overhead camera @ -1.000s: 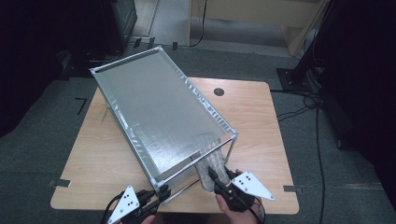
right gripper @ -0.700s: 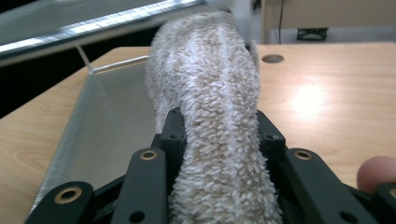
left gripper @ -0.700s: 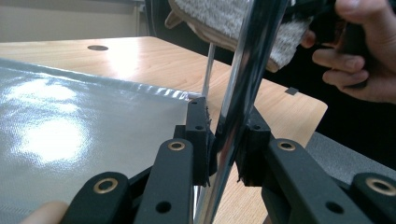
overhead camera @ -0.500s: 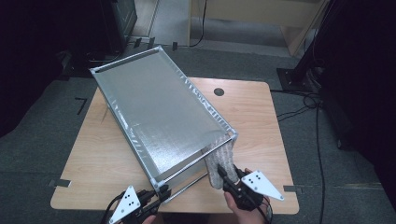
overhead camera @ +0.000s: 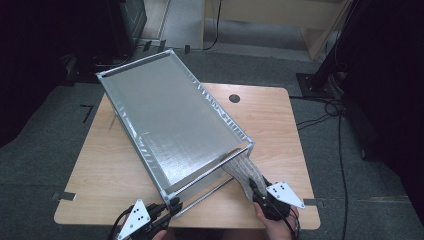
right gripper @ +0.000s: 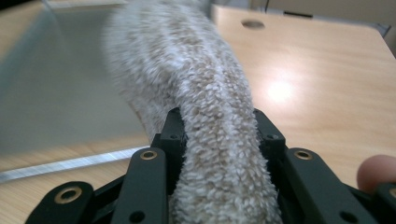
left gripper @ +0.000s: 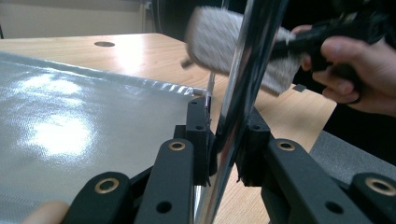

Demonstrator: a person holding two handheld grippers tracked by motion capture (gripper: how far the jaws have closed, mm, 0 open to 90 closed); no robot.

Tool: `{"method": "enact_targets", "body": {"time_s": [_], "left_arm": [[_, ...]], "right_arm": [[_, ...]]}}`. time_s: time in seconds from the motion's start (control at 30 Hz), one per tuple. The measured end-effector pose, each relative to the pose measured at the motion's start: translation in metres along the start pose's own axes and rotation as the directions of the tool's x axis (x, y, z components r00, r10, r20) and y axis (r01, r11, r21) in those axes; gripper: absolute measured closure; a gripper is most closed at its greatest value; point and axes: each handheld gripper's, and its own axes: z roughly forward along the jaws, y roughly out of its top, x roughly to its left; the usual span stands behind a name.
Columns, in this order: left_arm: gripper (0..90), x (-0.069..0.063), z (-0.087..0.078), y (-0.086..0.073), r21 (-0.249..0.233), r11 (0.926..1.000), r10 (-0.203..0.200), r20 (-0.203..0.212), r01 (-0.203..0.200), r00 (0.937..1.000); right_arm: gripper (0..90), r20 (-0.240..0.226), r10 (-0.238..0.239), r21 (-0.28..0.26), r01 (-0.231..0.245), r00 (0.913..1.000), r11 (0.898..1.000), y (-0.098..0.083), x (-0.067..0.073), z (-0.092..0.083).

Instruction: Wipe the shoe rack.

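My right claw is pinching a fuzzy beige-and-white towel, its two black jaws pressed into the pile on either side, as the right gripper view shows close up. The towel runs from that claw up toward the near right corner of a big silver frame, a shiny sheet stretched in a metal rim that sits tilted across the wooden tabletop. From above, the towel's far end lies right at that corner, under the rim; I cannot tell whether it touches the sheet.

My left claw is clamped on a chrome rod at the frame's near left corner, jaws pressed tight against the metal on both sides. In the left gripper view, the silver sheet spreads out to the left of the rod, and the towel shows beyond it, blurred, held by the other hand.
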Motion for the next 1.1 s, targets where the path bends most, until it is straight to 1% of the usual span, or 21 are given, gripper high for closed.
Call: {"method": "enact_targets", "body": {"time_s": [0.07, 0.13, 0.17, 0.2, 0.3, 0.37, 0.4, 0.43, 0.47, 0.5, 0.53, 0.6, 0.67, 0.7, 0.77, 0.83, 0.9, 0.93, 1.0, 1.03, 1.1], "left_arm": [[78.4, 0.000, 0.000, 0.000, 0.001, 1.0000, 0.001, 0.001, -0.001, 1.0000], [78.4, 0.000, 0.001, 0.000, 0.001, 1.0000, 0.000, 0.001, 0.000, 1.0000], [78.4, 0.000, 0.001, 0.000, 0.001, 1.0000, 0.000, 0.000, 0.000, 1.0000], [78.4, 0.000, 0.001, 0.000, 0.001, 1.0000, -0.003, 0.002, 0.003, 1.0000], [78.4, 0.000, 0.001, 0.000, 0.000, 1.0000, -0.002, 0.002, 0.002, 1.0000], [78.4, 0.000, 0.001, 0.000, -0.002, 1.0000, -0.004, 0.002, 0.004, 1.0000], [78.4, 0.000, 0.001, 0.000, -0.003, 1.0000, -0.004, 0.002, 0.004, 1.0000], [78.4, 0.000, 0.001, 0.000, -0.003, 1.0000, -0.004, 0.001, 0.004, 1.0000], [78.4, 0.000, 0.001, -0.001, -0.005, 1.0000, -0.003, -0.001, 0.003, 1.0000], [78.5, -0.001, 0.001, 0.000, -0.004, 1.0000, 0.000, -0.002, 0.000, 1.0000], [78.5, -0.001, 0.001, -0.001, -0.004, 1.0000, 0.000, -0.003, 0.000, 1.0000], [78.6, -0.001, 0.001, -0.001, -0.004, 1.0000, 0.002, -0.003, -0.002, 1.0000], [78.6, -0.001, 0.001, -0.001, -0.005, 1.0000, 0.002, -0.004, -0.002, 1.0000], [78.6, -0.001, 0.001, -0.001, -0.005, 1.0000, 0.004, -0.004, -0.004, 1.0000], [78.6, -0.001, 0.001, -0.001, -0.003, 1.0000, 0.005, -0.004, -0.005, 1.0000], [78.6, -0.001, 0.001, -0.001, -0.004, 1.0000, -0.001, -0.004, 0.001, 1.0000], [78.6, -0.001, 0.001, -0.001, -0.004, 1.0000, -0.002, -0.005, 0.002, 1.0000], [78.5, -0.001, 0.001, -0.001, -0.005, 1.0000, -0.001, -0.005, 0.001, 1.0000], [78.6, -0.001, 0.001, -0.001, -0.004, 1.0000, -0.002, -0.004, 0.002, 1.0000], [78.5, -0.001, 0.001, -0.001, -0.004, 1.0000, -0.002, -0.004, 0.002, 1.0000], [78.4, 0.000, 0.001, -0.002, -0.003, 1.0000, -0.003, -0.003, 0.003, 1.0000]], "right_arm": [[64.8, 0.027, -0.005, 0.034, 0.004, 0.9996, 0.999, -0.009, -0.014, 0.003], [64.9, 0.046, 0.021, 0.076, -0.024, 0.9987, 0.997, -0.015, -0.030, 0.004], [65.0, 0.066, 0.035, 0.100, -0.041, 0.9972, 0.994, -0.018, -0.037, 0.004], [65.3, 0.108, 0.039, 0.114, -0.051, 0.9934, 0.992, -0.020, -0.044, 0.003], [65.7, 0.232, 0.070, 0.130, -0.102, 0.9703, 0.986, -0.023, -0.065, -0.002], [65.8, 0.255, 0.153, 0.074, -0.178, 0.9547, 0.981, -0.018, -0.075, -0.009], [65.7, 0.259, 0.178, 0.033, -0.193, 0.9493, 0.981, -0.012, -0.076, -0.014], [65.7, 0.255, 0.183, -0.003, -0.188, 0.9495, 0.982, -0.005, -0.075, -0.019], [65.6, 0.243, 0.169, -0.041, -0.164, 0.9551, 0.986, 0.003, -0.071, -0.024], [65.5, 0.233, 0.166, -0.070, -0.154, 0.9582, 0.986, 0.010, -0.067, -0.028], [65.5, 0.211, 0.153, -0.119, -0.130, 0.9654, 0.984, 0.022, -0.060, -0.036], [65.5, 0.189, 0.128, -0.201, -0.089, 0.9737, 0.976, 0.041, -0.047, -0.047], [65.5, 0.169, 0.104, -0.271, -0.055, 0.9802, 0.961, 0.060, -0.034, -0.056], [65.5, 0.153, 0.096, -0.296, -0.047, 0.9836, 0.954, 0.069, -0.027, -0.059], [65.4, 0.107, 0.061, -0.318, -0.023, 0.9924, 0.948, 0.087, -0.014, -0.059], [65.3, 0.050, 0.018, -0.316, -0.001, 0.9986, 0.949, 0.102, -0.001, -0.053], [64.9, -0.005, -0.011, -0.310, 0.009, 0.9999, 0.951, 0.113, 0.013, -0.044], [64.4, -0.018, -0.039, -0.307, 0.032, 0.9991, 0.951, 0.117, 0.020, -0.038], [59.9, -0.052, -0.083, -0.264, 0.066, 0.9952, 0.962, 0.123, 0.029, -0.021], [54.1, -0.049, -0.084, -0.217, 0.071, 0.9953, 0.974, 0.124, 0.032, -0.012], [41.1, -0.054, -0.066, -0.165, 0.056, 0.9964, 0.985, 0.123, 0.036, 0.002]]}}
